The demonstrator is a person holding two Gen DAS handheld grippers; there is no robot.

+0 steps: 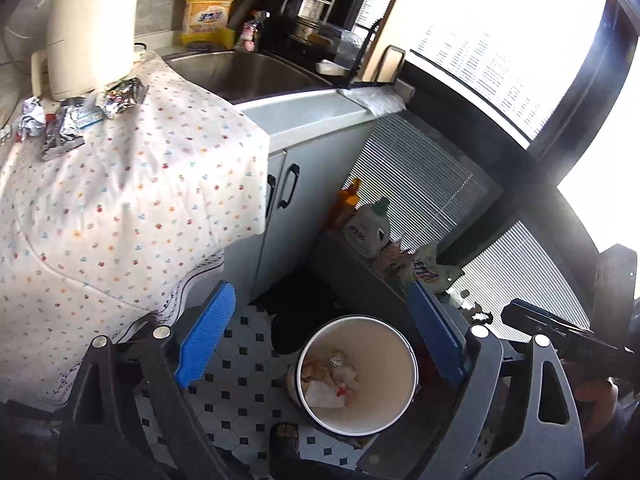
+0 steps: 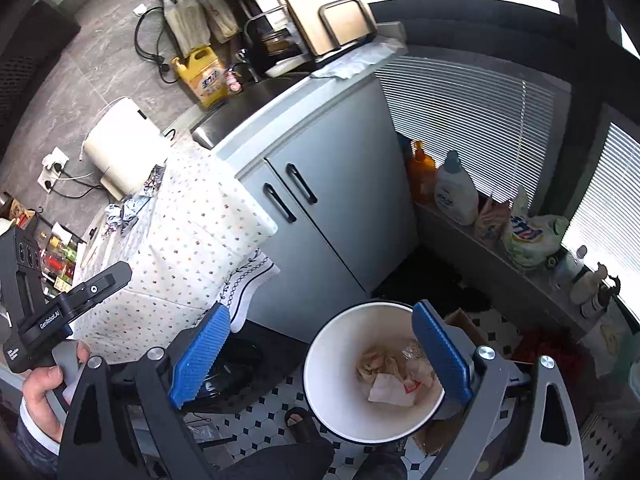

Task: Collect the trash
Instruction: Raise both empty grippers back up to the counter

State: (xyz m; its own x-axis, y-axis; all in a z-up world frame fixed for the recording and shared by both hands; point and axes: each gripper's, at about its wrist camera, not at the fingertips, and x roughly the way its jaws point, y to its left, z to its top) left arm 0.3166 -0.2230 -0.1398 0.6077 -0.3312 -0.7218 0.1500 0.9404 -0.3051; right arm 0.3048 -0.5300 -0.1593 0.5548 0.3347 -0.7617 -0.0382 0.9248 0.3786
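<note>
Both tools hung above the white bin (image 1: pixel 357 376) on the tiled floor, left tool (image 1: pixel 320 340) and right tool (image 2: pixel 320 354) each with jaws wide apart, holding nothing. Crumpled paper trash (image 2: pixel 394 380) lay in the bin bottom. More foil wrappers (image 1: pixel 64 124) sat on the cloth-covered surface (image 1: pixel 132 184) by the white kettle (image 1: pixel 94 28), possibly four pieces.

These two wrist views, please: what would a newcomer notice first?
The white bin on the tiled floor, with crumpled paper inside, sits below both open blue-padded tongs. On the floral tablecloth, foil wrappers lie beside the cream kettle.
</note>
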